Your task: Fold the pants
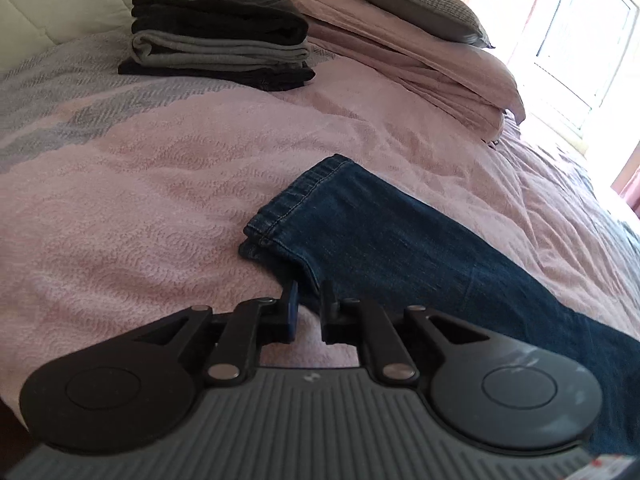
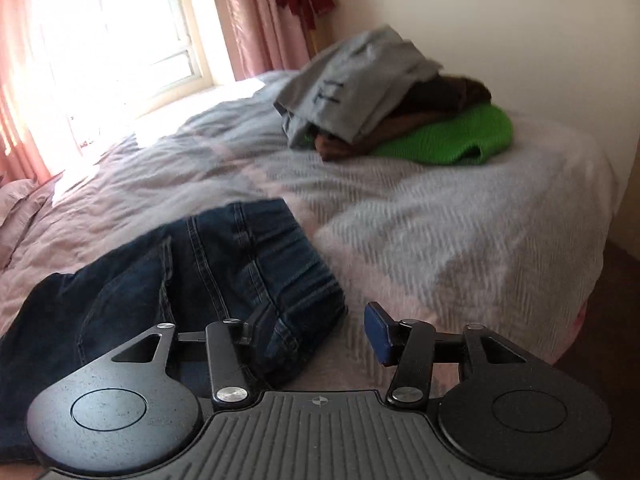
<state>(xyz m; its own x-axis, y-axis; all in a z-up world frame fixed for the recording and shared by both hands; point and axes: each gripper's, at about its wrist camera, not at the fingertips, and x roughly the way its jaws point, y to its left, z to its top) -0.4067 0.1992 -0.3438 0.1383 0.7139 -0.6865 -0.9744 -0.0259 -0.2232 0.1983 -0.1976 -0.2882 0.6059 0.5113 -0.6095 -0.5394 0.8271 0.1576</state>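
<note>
Dark blue jeans lie on the pink bedspread with the two legs stacked, their hems pointing toward the headboard. My left gripper sits at the near edge of the legs just behind the hems. Its jaws are almost together, and the denim edge runs in between the tips. In the right wrist view the jeans' waist end lies folded lengthwise. My right gripper stands open at the waistband corner. Its left finger rests over the denim, and its blue-padded right finger is off the cloth, above the bedspread.
A stack of folded dark and grey garments sits near the headboard, beside pink pillows and a grey cushion. An unfolded heap of grey, brown and green clothes lies by the bed's far corner. The mattress edge drops off at the right. A bright window is behind.
</note>
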